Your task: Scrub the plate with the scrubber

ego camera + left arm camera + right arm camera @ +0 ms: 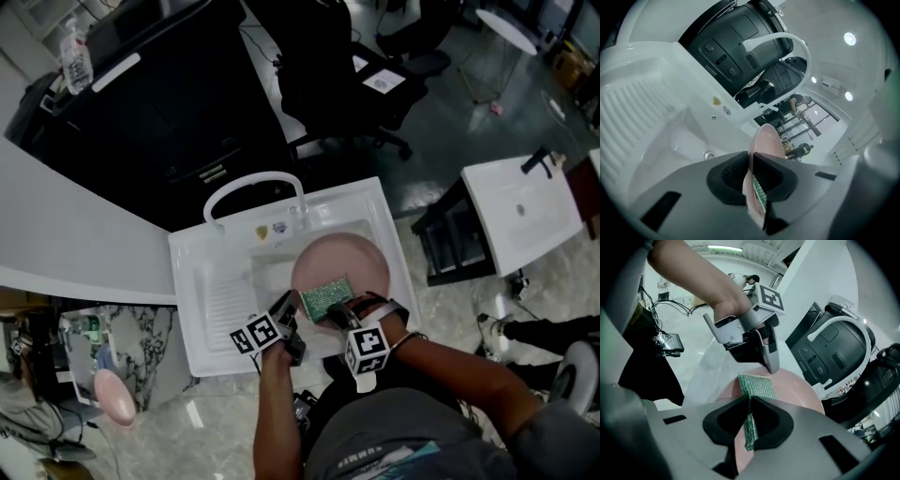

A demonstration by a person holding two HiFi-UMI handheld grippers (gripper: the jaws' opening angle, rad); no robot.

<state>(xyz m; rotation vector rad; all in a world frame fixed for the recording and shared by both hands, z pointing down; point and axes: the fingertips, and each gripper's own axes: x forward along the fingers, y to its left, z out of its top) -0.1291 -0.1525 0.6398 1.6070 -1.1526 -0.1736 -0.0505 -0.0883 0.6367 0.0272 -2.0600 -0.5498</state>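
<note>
Two grips: left gripper (289, 307) clamps round pink plate (349, 255) by its rim, right gripper (339, 310) pinches green mesh scrubber pad (326, 297). I'd press it flat, sweeping steadily.

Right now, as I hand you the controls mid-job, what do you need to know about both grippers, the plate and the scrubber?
Left gripper: shut on the near rim of the pink plate, holding it over the white sink.
Right gripper: shut on the green scrubber, whose free end lies on the plate's face near that rim.
Done: both grips made, scrubber on plate.
Left: scrub across the face; how much is already scrubbed cannot be told.
</note>
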